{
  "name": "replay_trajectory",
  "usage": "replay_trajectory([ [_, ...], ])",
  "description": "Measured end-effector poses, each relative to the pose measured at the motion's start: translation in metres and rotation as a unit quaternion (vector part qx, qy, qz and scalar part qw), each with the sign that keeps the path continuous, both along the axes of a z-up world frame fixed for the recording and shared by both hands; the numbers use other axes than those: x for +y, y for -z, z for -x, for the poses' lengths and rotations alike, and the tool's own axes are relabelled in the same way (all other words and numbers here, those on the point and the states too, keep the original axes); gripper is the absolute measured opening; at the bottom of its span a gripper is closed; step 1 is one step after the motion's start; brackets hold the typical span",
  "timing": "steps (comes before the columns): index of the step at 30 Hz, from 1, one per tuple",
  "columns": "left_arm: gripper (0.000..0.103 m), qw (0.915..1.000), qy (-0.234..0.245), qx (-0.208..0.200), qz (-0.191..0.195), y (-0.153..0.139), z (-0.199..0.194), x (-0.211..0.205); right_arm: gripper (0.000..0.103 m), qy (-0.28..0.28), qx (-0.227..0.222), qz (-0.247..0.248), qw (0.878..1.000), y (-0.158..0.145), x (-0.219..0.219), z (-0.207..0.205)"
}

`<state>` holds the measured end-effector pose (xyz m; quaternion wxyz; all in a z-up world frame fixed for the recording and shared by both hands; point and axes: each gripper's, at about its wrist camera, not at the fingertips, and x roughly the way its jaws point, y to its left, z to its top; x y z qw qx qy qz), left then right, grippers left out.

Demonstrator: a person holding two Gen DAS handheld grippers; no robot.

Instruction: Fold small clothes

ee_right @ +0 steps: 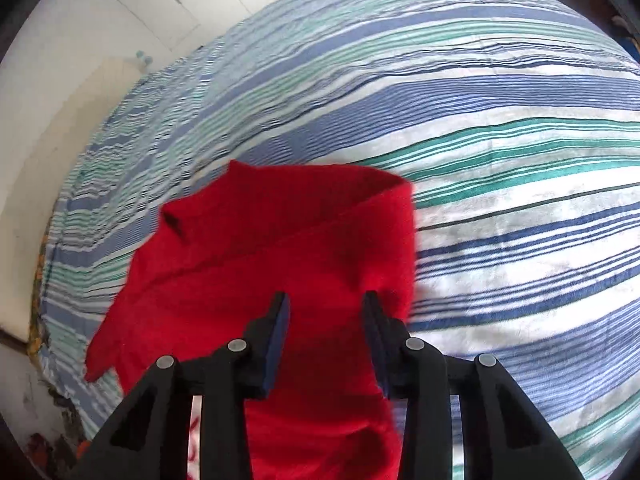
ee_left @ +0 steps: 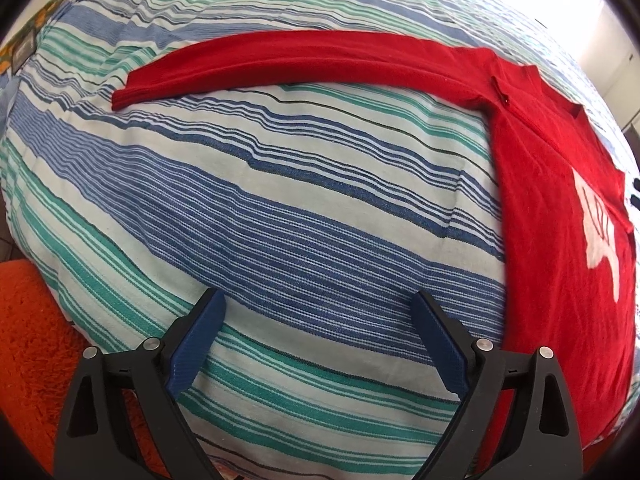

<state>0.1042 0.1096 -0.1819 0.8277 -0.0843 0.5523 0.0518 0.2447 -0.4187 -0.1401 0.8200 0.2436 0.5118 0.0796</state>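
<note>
- Left gripper: fingers spread wide, nothing between them. It is held low over the bedspread, angled forward and down, with bare striped cloth under both blue pads.
- Sweater: red, lying on the bedspread to the right of the left gripper. One sleeve is stretched flat across the far side, its cuff pointing left. A white print shows on the chest.
- Right gripper: fingers apart with a moderate gap. It is held directly over the sweater, pointing forward and down. Whether the fingertips touch the fabric cannot be told; the view is blurred.
- In the right view the sweater's top layer lies doubled over, with a diagonal fold edge ahead of the gripper.
- Orange rug: on the floor beside the bed, at the left gripper's left.
</note>
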Motion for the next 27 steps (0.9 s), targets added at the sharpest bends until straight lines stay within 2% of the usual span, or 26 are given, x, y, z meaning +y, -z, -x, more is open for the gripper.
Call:
replay_trajectory([
  [2, 0.095, 1.0, 0.0, -0.001, 0.0, 0.0, 0.0, 0.0, 0.039, -0.027, -0.008, -0.028, 0.999, 0.0, 0.007, 0.021],
  [3, 0.095, 1.0, 0.001, -0.001, 0.0, 0.0, 0.0, 0.001, 0.041, -0.03, 0.002, -0.027, 0.999, 0.006, 0.006, 0.023],
  [4, 0.095, 1.0, 0.002, -0.001, -0.001, 0.0, 0.0, 0.001, 0.043, -0.025, 0.027, -0.007, 0.999, 0.019, 0.003, 0.028],
  [5, 0.095, 1.0, 0.004, 0.0, -0.002, 0.001, 0.001, 0.001, 0.04, -0.014, 0.056, 0.012, 0.998, 0.032, -0.002, 0.032],
  [6, 0.095, 1.0, 0.007, -0.001, -0.005, 0.001, 0.002, 0.001, 0.032, -0.001, 0.069, 0.008, 0.998, 0.044, -0.01, 0.038],
  [7, 0.096, 0.9999, 0.009, 0.0, -0.007, 0.001, 0.003, 0.0, 0.015, 0.017, 0.058, -0.002, 0.998, 0.046, -0.021, 0.045],
  [9, 0.097, 0.9998, 0.015, 0.001, -0.012, 0.001, 0.005, -0.001, 0.009, 0.043, 0.045, -0.015, 0.998, 0.041, -0.032, 0.052],
  [10, 0.098, 0.9998, 0.017, 0.001, -0.014, 0.001, 0.006, -0.002, 0.011, 0.051, 0.039, -0.015, 0.998, 0.035, -0.035, 0.058],
  [12, 0.098, 0.9997, 0.019, 0.002, -0.017, 0.002, 0.006, -0.003, 0.021, 0.063, 0.027, 0.011, 0.998, 0.019, -0.035, 0.074],
  [13, 0.098, 0.9997, 0.018, 0.002, -0.015, 0.001, 0.006, -0.002, 0.034, 0.065, 0.015, 0.021, 0.998, 0.01, -0.035, 0.085],
  [16, 0.098, 0.9999, 0.011, -0.005, 0.002, -0.004, 0.008, 0.003, 0.053, 0.071, -0.029, 0.052, 0.996, -0.013, -0.034, 0.129],
  [19, 0.098, 0.9983, -0.012, -0.029, 0.049, -0.018, 0.011, 0.022, 0.064, 0.092, -0.049, 0.083, 0.991, -0.016, -0.036, 0.182],
  [20, 0.098, 0.9963, -0.029, -0.037, 0.071, -0.023, 0.012, 0.034, 0.065, 0.105, -0.049, 0.084, 0.99, -0.014, -0.036, 0.199],
  [22, 0.098, 0.9856, -0.077, -0.055, 0.14, -0.032, 0.01, 0.068, 0.065, 0.145, -0.049, 0.06, 0.986, -0.001, -0.043, 0.236],
  [24, 0.098, 0.9697, -0.124, -0.068, 0.199, -0.034, 0.005, 0.1, 0.065, 0.202, -0.023, 0.014, 0.979, 0.011, -0.058, 0.263],
  [25, 0.098, 0.9556, -0.158, -0.074, 0.238, -0.033, -0.001, 0.125, 0.065, 0.214, -0.033, -0.007, 0.976, 0.008, -0.063, 0.265],
  [26, 0.097, 0.9461, -0.177, -0.079, 0.259, -0.031, -0.004, 0.139, 0.066, 0.216, -0.049, -0.006, 0.975, 0.001, -0.067, 0.266],
  [27, 0.097, 0.9359, -0.195, -0.085, 0.281, -0.029, -0.009, 0.155, 0.068, 0.213, -0.059, 0.015, 0.975, -0.005, -0.067, 0.265],
])
